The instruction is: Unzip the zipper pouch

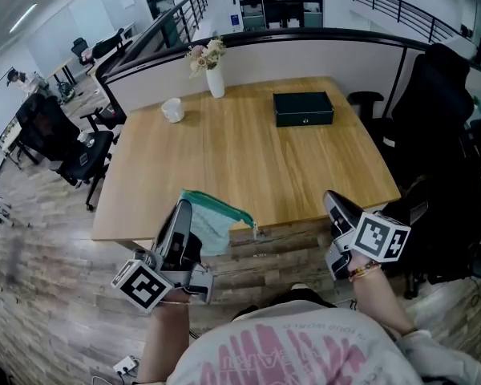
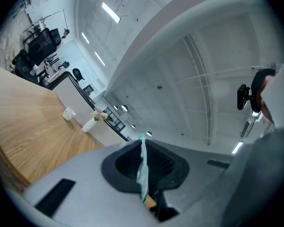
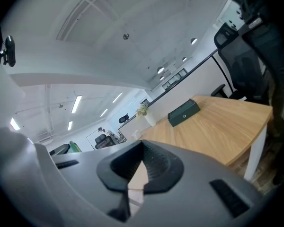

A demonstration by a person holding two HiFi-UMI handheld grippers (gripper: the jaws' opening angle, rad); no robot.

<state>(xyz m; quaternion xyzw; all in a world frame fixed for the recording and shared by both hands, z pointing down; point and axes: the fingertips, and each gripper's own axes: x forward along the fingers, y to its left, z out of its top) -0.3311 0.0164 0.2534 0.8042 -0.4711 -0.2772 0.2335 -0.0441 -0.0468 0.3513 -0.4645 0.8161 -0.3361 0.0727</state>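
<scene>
**Pouch anchored in left gripper, zip pull not yet taken**

- Step in hand: set-up for the unzip. The pouch is held up and steadied; no pull on the zip is visible.
- Teal zipper pouch (image 1: 216,219): lower middle of the head view, hanging in the air over the near edge of the bench (image 1: 248,167), not resting on it. A darker green band runs along its top edge. A small metal tab (image 1: 255,230) dangles at the band's right end, probably the zip pull. Whether the zip is closed or partly run I cannot tell.
- Left gripper (image 1: 183,215): lower left of the head view, jaws closed on the pouch's left end. Its own view shows a thin fold of teal cloth clamped between the pads, running from the tips down into the throat.
- Right gripper (image 1: 335,205): lower right of the head view, apart from the pouch and touching nothing. Its own view shows the jaws only narrowly parted, bare wood visible through the slit, nothing between them.
- Next move, as I judge it: bring the right gripper across to the tab, close on it, and draw it along the band while the left gripper holds the end taut. The tab is small and swings free, so the approach needs care.
- Elsewhere on the bench: black box (image 1: 303,108), white cup (image 1: 173,110) and vase of flowers (image 1: 214,74) towards the far side, well clear.
</scene>
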